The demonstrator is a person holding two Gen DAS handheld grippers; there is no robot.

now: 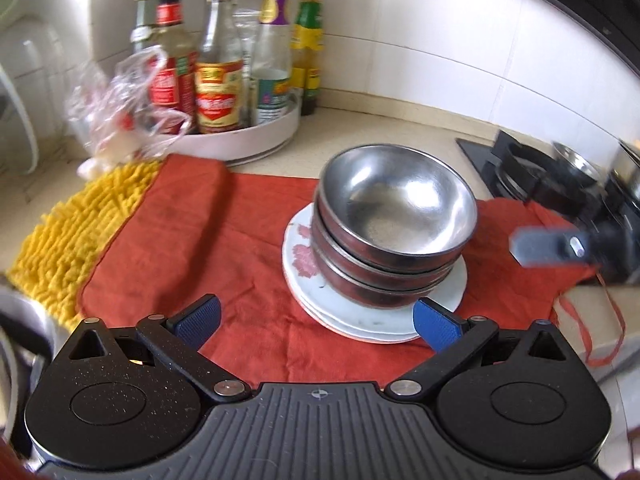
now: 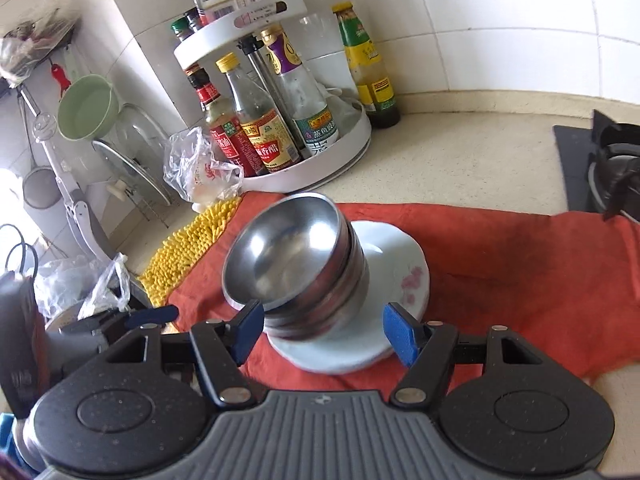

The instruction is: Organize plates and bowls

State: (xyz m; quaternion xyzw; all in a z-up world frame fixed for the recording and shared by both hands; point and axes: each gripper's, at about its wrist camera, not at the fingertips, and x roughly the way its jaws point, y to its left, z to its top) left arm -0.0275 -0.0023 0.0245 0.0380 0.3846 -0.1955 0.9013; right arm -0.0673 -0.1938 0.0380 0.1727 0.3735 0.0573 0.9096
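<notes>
A stack of steel bowls [image 1: 396,224] sits on a stack of white plates with pink flowers [image 1: 304,268], on a red cloth [image 1: 192,240]. My left gripper [image 1: 316,324] is open and empty, just short of the plates, with the stack ahead and to its right. In the right wrist view the same bowls [image 2: 296,268] and plates [image 2: 400,268] lie just ahead of my right gripper [image 2: 324,332], which is open and empty with a finger on either side of the stack's near edge. The right gripper also shows blurred at the right of the left wrist view [image 1: 560,244].
A white turntable rack of sauce bottles [image 2: 280,120] stands behind the cloth by the tiled wall. A yellow shaggy mat [image 1: 68,232] and a clear plastic bag [image 1: 120,100] lie to the left. A gas hob [image 1: 532,168] is at the right. Pot lids and a green bowl [image 2: 86,106] are at far left.
</notes>
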